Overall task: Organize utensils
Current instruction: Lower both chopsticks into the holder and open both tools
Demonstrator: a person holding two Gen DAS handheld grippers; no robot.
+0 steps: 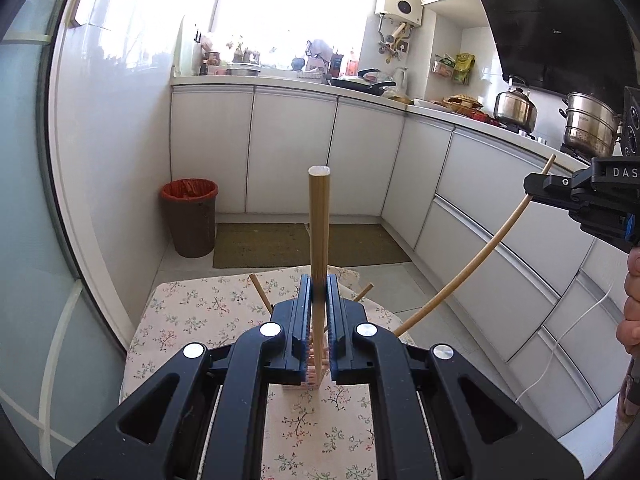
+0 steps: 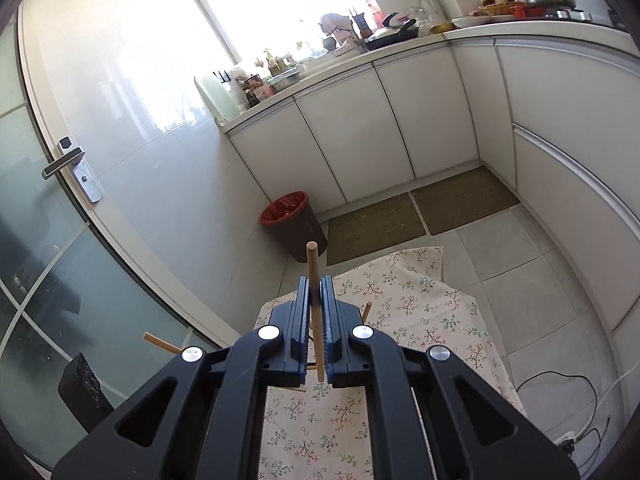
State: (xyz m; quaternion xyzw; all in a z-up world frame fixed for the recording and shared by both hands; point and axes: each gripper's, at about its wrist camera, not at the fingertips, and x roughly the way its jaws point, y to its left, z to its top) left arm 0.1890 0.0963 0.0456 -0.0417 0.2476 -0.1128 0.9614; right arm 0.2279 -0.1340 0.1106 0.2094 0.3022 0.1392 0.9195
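Wooden chopstick point(image 1: 319, 240) stands clamped in the left tool point(image 1: 319, 300); the right tool point(image 2: 316, 300) grips another chopstick point(image 2: 315, 280).

A wooden chopstick point(image 2: 315, 312) is clamped upright between the closed jaws of the right gripper point(image 2: 316, 292), above a floral cloth point(image 2: 420, 312); a bin point(image 2: 294, 226) is seen beyond.

We see a bench point(image 1: 192, 312) under a cloth, chopsticks upright above it between each pair of tongs. Beyond it lie floor mats point(image 1: 260, 245), a bin point(image 1: 191, 220) to their left, cabinets point(image 1: 292, 152) behind.
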